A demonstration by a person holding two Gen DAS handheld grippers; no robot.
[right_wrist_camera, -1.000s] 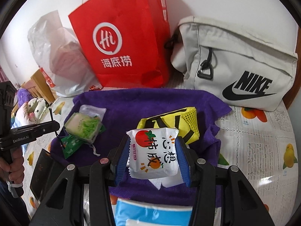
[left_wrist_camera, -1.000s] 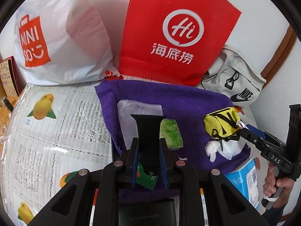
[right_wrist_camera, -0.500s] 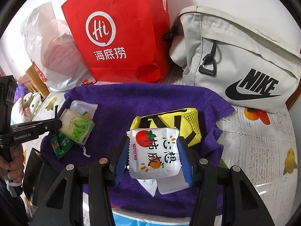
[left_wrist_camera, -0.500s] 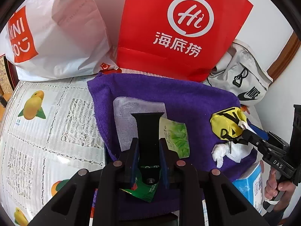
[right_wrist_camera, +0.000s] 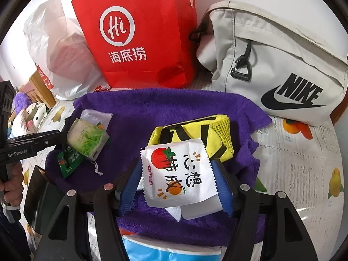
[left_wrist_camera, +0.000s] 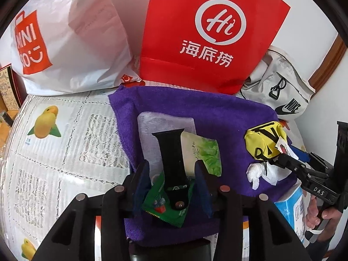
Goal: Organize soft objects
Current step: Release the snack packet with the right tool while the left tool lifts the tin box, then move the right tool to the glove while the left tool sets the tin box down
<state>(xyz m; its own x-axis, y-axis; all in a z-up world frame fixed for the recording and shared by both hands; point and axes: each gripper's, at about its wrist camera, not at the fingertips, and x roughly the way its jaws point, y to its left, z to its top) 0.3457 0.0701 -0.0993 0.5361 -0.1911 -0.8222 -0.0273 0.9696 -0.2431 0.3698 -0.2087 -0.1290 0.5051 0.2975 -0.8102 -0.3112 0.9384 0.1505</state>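
A purple towel [left_wrist_camera: 217,117] [right_wrist_camera: 174,108] lies on the table. My left gripper [left_wrist_camera: 171,178] is open over it, with a black strap [left_wrist_camera: 171,150] lying between the fingers on a green sachet [left_wrist_camera: 165,206], a green tissue pack [left_wrist_camera: 204,150] and a clear mesh pouch [left_wrist_camera: 152,126]. My right gripper [right_wrist_camera: 178,182] is shut on a white snack packet [right_wrist_camera: 180,171] with a tomato print, held above a yellow pouch [right_wrist_camera: 208,130]. White crumpled tissue [left_wrist_camera: 256,171] lies under it.
A red paper bag [left_wrist_camera: 208,32] [right_wrist_camera: 139,32], a white Miniso plastic bag [left_wrist_camera: 65,37] and a grey Nike bag [right_wrist_camera: 276,65] stand along the wall behind the towel. A blue tissue box [right_wrist_camera: 169,250] sits at the near edge. The lace fruit-print tablecloth [left_wrist_camera: 61,143] extends left.
My left gripper has opened and let go of the black strap, which now lies on the items on the towel. My right gripper has kept the snack packet and edged forward.
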